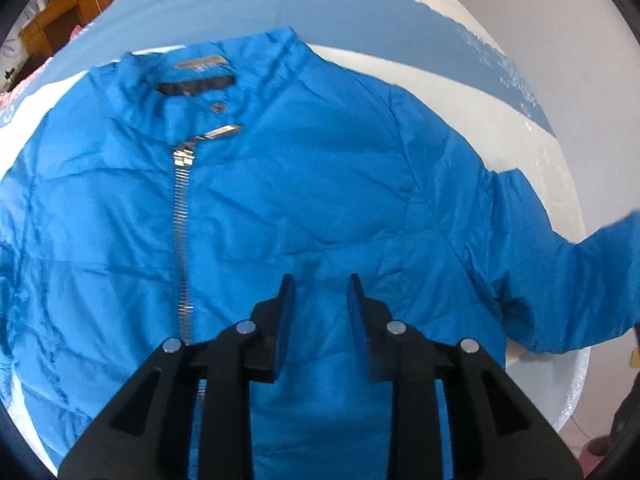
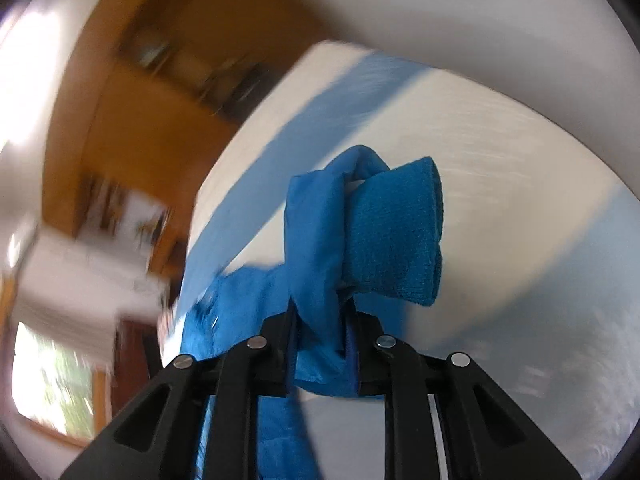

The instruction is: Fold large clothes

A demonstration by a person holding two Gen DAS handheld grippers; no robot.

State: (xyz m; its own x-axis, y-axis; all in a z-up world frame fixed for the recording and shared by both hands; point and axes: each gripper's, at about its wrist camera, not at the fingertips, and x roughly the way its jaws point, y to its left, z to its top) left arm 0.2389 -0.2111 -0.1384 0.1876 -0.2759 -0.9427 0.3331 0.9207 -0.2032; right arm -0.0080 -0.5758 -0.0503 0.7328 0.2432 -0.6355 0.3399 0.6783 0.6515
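Right wrist: right gripper (image 2: 322, 312) clamps jacket sleeve (image 2: 340, 240).

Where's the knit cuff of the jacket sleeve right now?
In the right wrist view, the knit cuff sits just beyond the right gripper, whose jaws clamp the sleeve beside it, lifted above the bed.

surface: white bed (image 1: 460, 12) with blue stripes | on it: blue jacket (image 1: 280, 200), spread flat, zipped

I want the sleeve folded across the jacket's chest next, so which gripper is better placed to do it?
Right. The right gripper is already clamped on the sleeve near its knit cuff, lifted off the bed. The left gripper hangs over the jacket's front, pinching nothing visible.
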